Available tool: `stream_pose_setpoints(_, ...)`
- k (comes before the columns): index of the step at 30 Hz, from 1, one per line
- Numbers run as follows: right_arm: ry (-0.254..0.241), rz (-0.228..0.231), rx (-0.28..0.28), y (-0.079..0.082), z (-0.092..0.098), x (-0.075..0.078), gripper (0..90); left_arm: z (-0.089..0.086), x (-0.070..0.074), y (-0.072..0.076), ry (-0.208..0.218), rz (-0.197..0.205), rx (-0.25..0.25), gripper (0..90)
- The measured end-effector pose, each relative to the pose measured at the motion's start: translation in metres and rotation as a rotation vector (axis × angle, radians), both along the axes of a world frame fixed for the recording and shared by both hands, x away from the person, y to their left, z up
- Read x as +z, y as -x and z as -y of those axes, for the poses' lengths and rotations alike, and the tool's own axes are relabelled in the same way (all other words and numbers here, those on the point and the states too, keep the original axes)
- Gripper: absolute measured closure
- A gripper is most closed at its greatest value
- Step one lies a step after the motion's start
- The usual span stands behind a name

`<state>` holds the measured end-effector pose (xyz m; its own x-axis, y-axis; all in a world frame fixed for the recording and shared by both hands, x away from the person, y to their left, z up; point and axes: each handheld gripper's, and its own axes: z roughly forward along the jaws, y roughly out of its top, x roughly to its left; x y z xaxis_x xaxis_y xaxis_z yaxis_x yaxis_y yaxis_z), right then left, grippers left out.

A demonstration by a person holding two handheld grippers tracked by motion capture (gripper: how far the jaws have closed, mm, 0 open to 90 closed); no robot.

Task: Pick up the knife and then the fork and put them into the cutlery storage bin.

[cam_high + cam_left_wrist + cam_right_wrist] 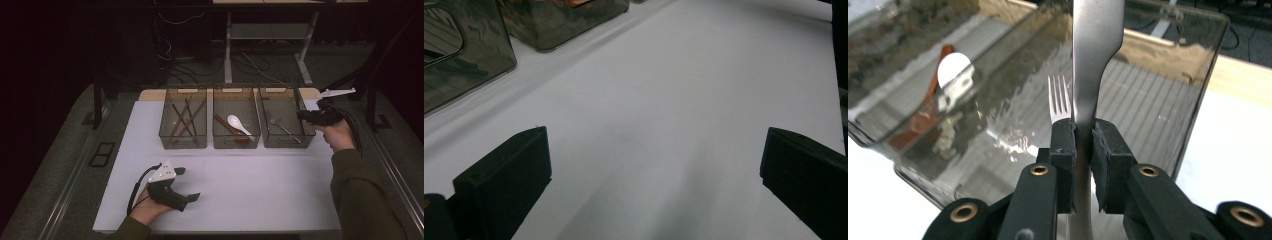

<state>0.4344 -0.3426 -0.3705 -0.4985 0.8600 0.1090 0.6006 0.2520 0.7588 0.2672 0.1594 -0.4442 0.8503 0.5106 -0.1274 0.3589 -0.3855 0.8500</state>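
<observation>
- Jaws first: the right gripper (1083, 135) is clamped narrow on the flat handle of a metal utensil (1095, 55), held upright between the pads; the left gripper (186, 184) has its jaws wide apart with nothing between them, low over the bare bench (250, 185).
- Bench: white surface carrying three clear bins in a row along its far side, set just beside one another.
- Right bin (282, 141): the right gripper hangs at its right-hand wall in the high view. It already holds a fork (1059, 97), seen through the wall in the right gripper view, and what looks like other metal cutlery, too dim to name.
- Middle bin (236, 142): white spoon (238, 123) and a brown-handled piece.
- Left bin (183, 142): dark chopsticks (182, 117) lying crossed.
- Held utensil: its working end runs out of frame, so knife or otherwise cannot be confirmed.
- Step judged: delivery of the utensil into the right bin.
- Risks: the grip sits on a slim, smooth handle, so the piece could pivot or slide in the pads; a low approach could knock the bin wall and shift the bin; an early release could drop the utensil onto the bench outside the bin.
</observation>
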Motion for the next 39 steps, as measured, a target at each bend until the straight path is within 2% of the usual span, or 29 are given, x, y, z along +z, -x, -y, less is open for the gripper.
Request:
stream_pose_setpoints(4, 0.016, -0.040, 0.004, -0.001, 0.001, -0.006, 79.5, 0.000, 0.000, 0.000, -0.001, -0.003, 0.001, 0.0)
stream_pose_setpoints(12, 0.068, -0.086, 0.028, -0.006, -0.002, -0.012, 79.4, 0.000, 0.000, 0.000, 0.000, -0.003, -0.001, 0.0)
stream_pose_setpoints(25, 0.115, -0.114, 0.032, -0.014, -0.013, -0.020, 78.2, 0.000, -0.001, 0.000, 0.002, -0.006, -0.001, 0.0)
stream_pose_setpoints(30, 0.092, -0.099, 0.032, -0.015, -0.016, -0.019, 67.3, 0.000, -0.001, 0.000, 0.000, -0.005, -0.002, 0.0)
stream_pose_setpoints(39, 0.047, -0.101, 0.008, -0.012, -0.013, -0.015, 48.4, 0.000, -0.001, 0.000, -0.002, -0.006, -0.003, 0.0)
